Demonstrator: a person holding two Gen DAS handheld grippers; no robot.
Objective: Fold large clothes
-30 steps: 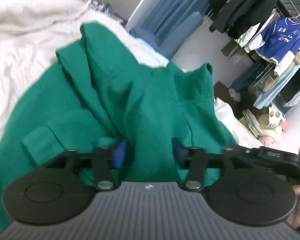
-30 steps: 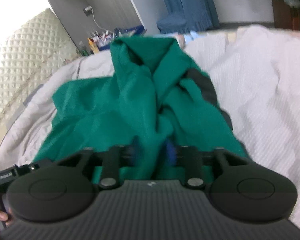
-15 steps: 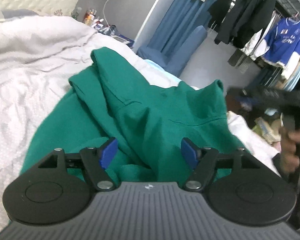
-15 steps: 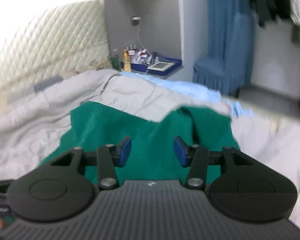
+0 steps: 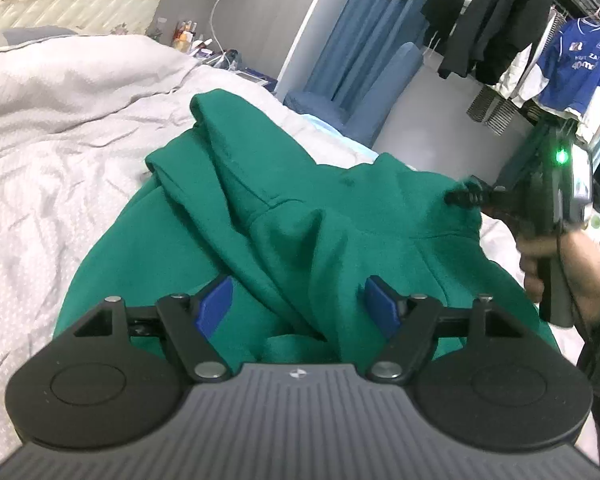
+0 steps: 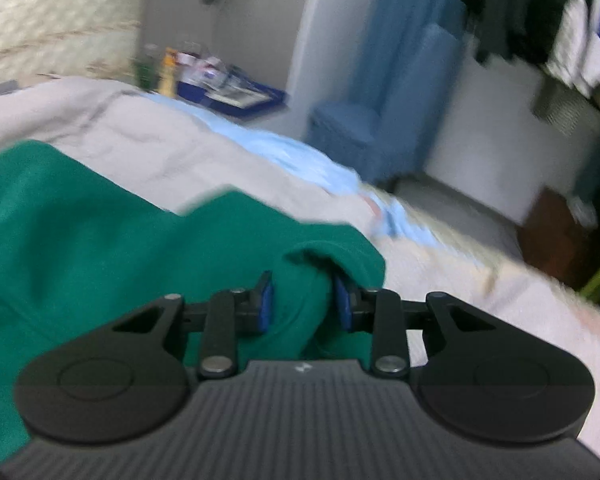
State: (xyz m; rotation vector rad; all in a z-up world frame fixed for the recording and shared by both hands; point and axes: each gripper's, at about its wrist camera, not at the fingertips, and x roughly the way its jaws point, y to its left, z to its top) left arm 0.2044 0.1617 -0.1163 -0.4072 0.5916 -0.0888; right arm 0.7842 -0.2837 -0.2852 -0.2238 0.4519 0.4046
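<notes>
left gripper (image 5: 300,308) opening, empty | right gripper (image 6: 304,300) closing, seemingly gripping green garment (image 5: 292,216)

blur: your right wrist view is smeared, bottles on the far nightstand (image 6: 204,76) unreadable | hidden: your right claw (image 6: 302,304) pads half buried in the green garment (image 6: 100,232) fold | cut off: garment's near hem under your left claw (image 5: 300,308) body; your right hand (image 5: 556,264) clipped at the frame edge
</notes>
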